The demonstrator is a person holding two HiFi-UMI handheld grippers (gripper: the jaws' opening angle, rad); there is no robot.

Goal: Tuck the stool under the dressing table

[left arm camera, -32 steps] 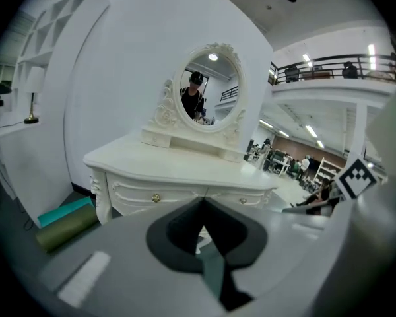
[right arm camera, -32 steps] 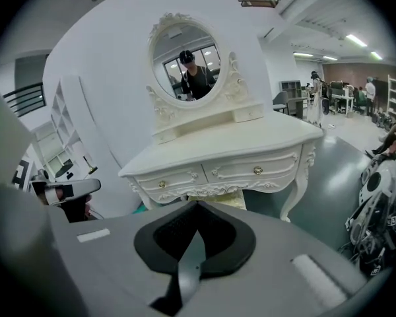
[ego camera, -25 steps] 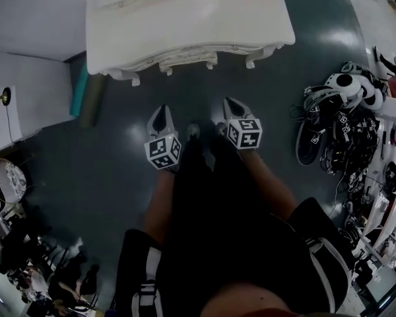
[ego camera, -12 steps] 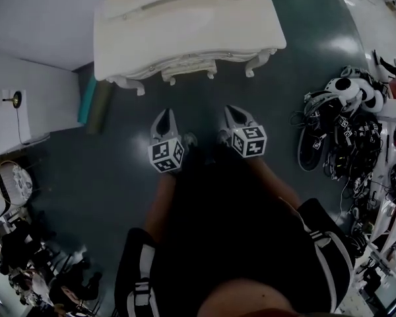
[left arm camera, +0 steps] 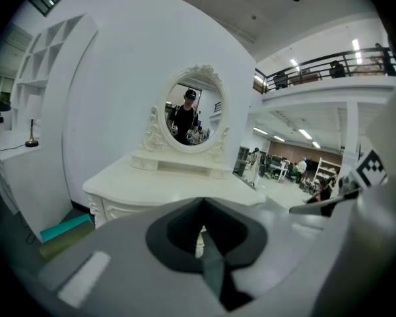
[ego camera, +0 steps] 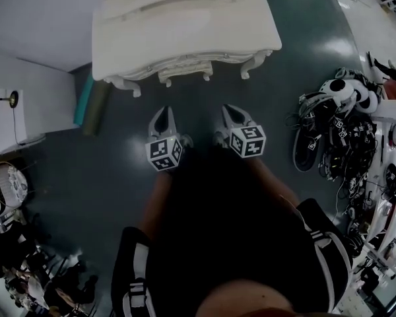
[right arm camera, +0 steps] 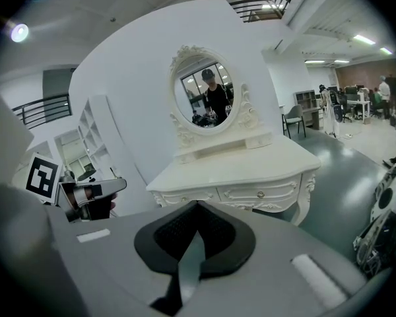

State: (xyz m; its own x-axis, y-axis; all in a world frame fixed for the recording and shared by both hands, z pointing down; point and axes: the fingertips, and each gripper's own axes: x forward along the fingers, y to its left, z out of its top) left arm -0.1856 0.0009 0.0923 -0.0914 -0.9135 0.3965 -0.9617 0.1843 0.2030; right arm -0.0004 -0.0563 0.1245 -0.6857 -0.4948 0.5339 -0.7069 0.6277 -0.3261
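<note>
Dressing desk (ego camera: 185, 25): white, glossy, carved scroll trim, curved legs. Its long axis runs L–R across the head view. The drawer front w/ small knobs (right arm camera: 259, 194) faces the person (ego camera: 237, 243); the back is against a white wall (ego camera: 33, 18). Oval mirror (left arm camera: 191, 114) in an ornate carved frame stands upright at mid back edge, facing out. Stool: can't be made out in any view.

L tongs (ego camera: 162, 113) & R tongs (ego camera: 228, 109) are both closed, nothing between them. They're side by side over the dark shiny floor (ego camera: 105, 170), near the desk's front edge, tips toward it.

Teal & olive rolls (ego camera: 91, 101) lie on the floor by the desk's L end. Heap of headsets & cables (ego camera: 343, 131) sits at the floor's R side.
</note>
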